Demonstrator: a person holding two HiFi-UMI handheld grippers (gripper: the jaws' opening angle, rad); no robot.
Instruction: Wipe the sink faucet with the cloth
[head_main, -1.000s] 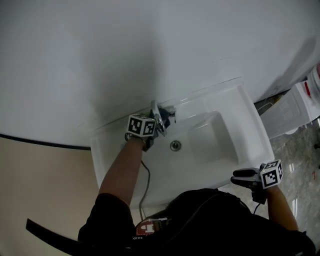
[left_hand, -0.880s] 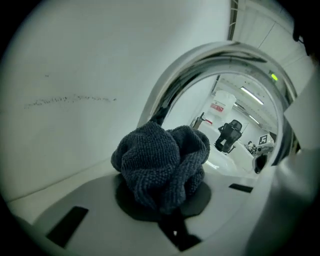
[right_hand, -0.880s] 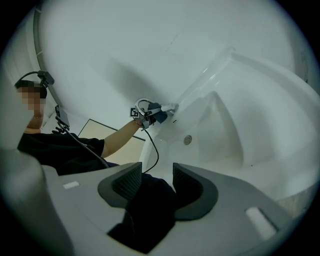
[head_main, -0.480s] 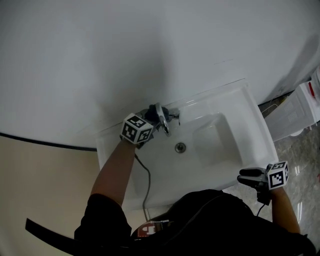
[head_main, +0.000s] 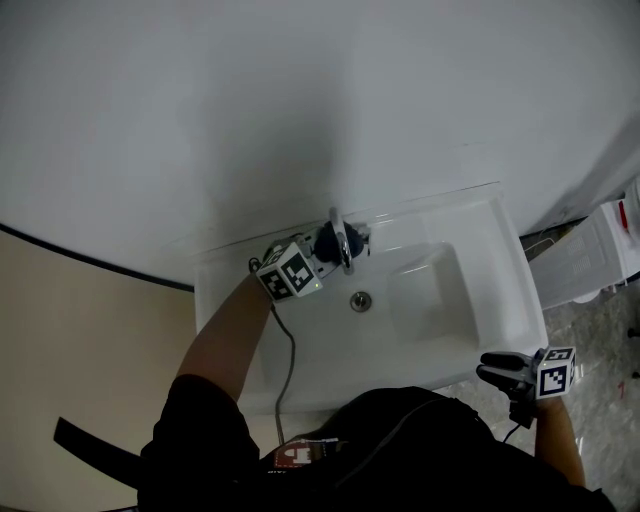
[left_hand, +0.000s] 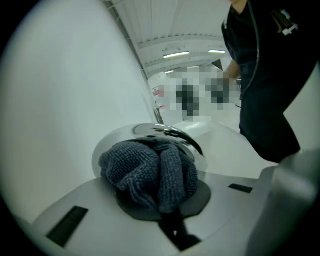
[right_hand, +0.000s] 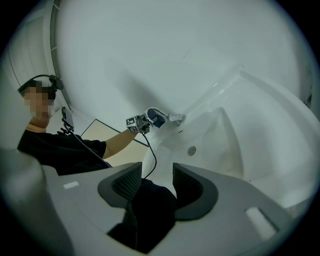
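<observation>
Nearest me, the right gripper (right_hand: 152, 187) hangs off the front right corner of the sink (head_main: 500, 290). Its jaws stand apart with nothing between them. I judge the hazard low, though a careless swing could knock the rim.

Across the basin, the left gripper's cable (head_main: 287, 365) trails over the front edge. A long stroke could drag it taut or catch it on that edge and jerk the wipe off line.

At the back of the sink, the left gripper (left_hand: 167, 215) has its jaws pinched nearly together on a bunched grey cloth (left_hand: 150, 170). The cloth is pressed against the chrome faucet (left_hand: 167, 134).

- Only a small wad sticks out past the jaws. If it catches on the spout it could pull free and drop into the basin.
- With so little padding, a steeper angle could bring the hard jaw tips onto the chrome and scratch it.
- The cloth covers one patch at a time, so the far side of the faucet may be missed.

Beyond, the wall (head_main: 300, 120) stands just behind the faucet. Reaching around the back risks striking it with the gripper.
</observation>
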